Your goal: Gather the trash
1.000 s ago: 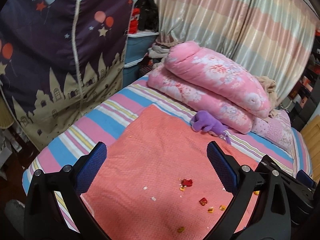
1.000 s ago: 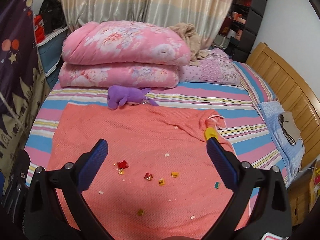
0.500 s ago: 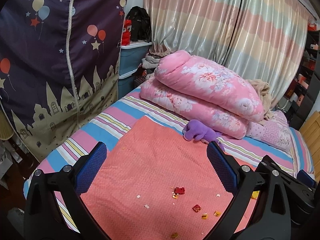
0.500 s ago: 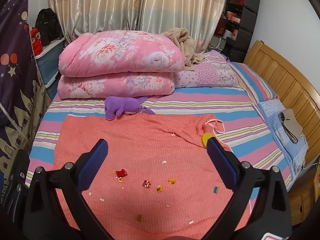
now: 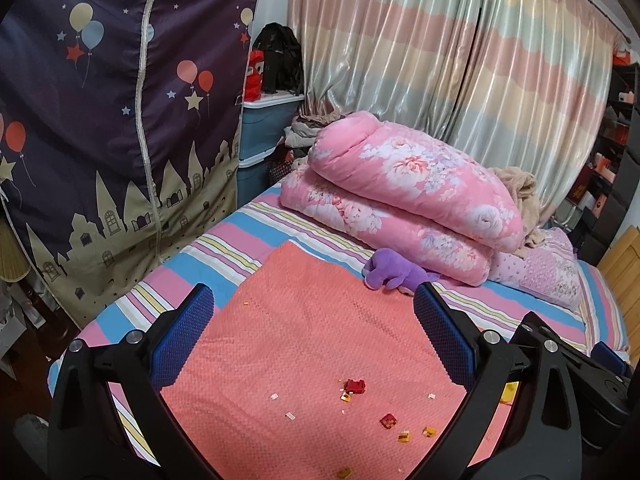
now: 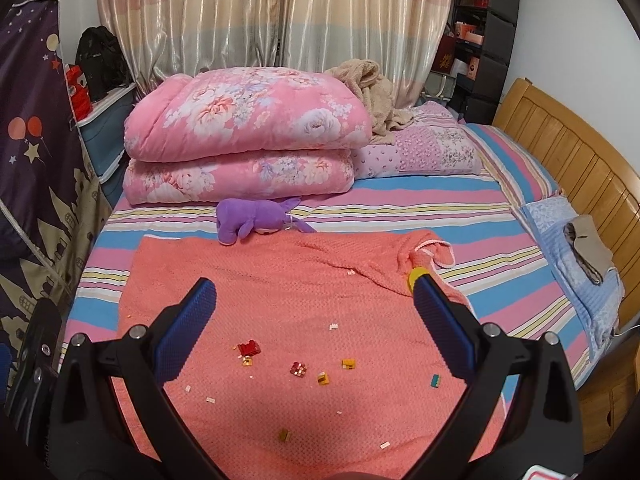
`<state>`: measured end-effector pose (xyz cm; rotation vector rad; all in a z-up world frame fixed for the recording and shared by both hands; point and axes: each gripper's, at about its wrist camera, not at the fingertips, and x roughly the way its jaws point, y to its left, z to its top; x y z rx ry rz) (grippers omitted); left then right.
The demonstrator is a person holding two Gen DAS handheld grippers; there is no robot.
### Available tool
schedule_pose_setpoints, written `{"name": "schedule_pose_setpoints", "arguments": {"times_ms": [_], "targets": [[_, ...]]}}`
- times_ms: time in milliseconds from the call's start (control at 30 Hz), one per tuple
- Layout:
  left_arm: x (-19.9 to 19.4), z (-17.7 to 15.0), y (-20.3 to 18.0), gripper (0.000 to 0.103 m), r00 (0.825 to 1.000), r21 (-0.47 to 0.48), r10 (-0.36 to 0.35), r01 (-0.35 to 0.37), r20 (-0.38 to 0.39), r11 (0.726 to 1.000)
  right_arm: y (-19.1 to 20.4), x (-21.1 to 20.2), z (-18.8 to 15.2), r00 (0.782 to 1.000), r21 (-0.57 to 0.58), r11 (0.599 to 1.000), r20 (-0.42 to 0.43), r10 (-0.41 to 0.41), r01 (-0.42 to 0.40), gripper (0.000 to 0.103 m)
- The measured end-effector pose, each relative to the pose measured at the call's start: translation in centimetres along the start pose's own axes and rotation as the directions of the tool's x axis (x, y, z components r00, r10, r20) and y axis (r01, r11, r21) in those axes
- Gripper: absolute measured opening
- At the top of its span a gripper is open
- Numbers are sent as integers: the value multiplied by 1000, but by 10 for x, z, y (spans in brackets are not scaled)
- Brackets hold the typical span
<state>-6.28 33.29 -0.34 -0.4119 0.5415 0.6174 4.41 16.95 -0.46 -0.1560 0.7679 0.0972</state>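
Between the blue-padded black fingers (image 6: pixel 188 320) a salmon waffle-textured blanket (image 6: pixel 304 280) is seen, dotted with red, yellow and orange scraps (image 6: pixel 249 348). Beyond the fingers, a bedsheet (image 6: pixel 400 204) striped pink, blue, yellow and white is shown, with a purple plush toy (image 6: pixel 252 218) and pink floral quilts (image 6: pixel 244 120).

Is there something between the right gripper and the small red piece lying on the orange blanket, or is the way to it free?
Nothing visible blocks it. The right gripper is open above the orange blanket, and the red piece lies uncovered just below its fingers, with only a tiny scrap beside it. The purple plush toy sits well behind, at the blanket's far edge.
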Motion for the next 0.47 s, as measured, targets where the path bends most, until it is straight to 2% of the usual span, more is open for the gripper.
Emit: {"name": "schedule_pose_setpoints", "arguments": {"times_ms": [467], "targets": [[-1,-2,-4,98,1000,8,-19,19,-2,1000,-5,5,1,1000,17,1000,-27,7,-7,95]]}}
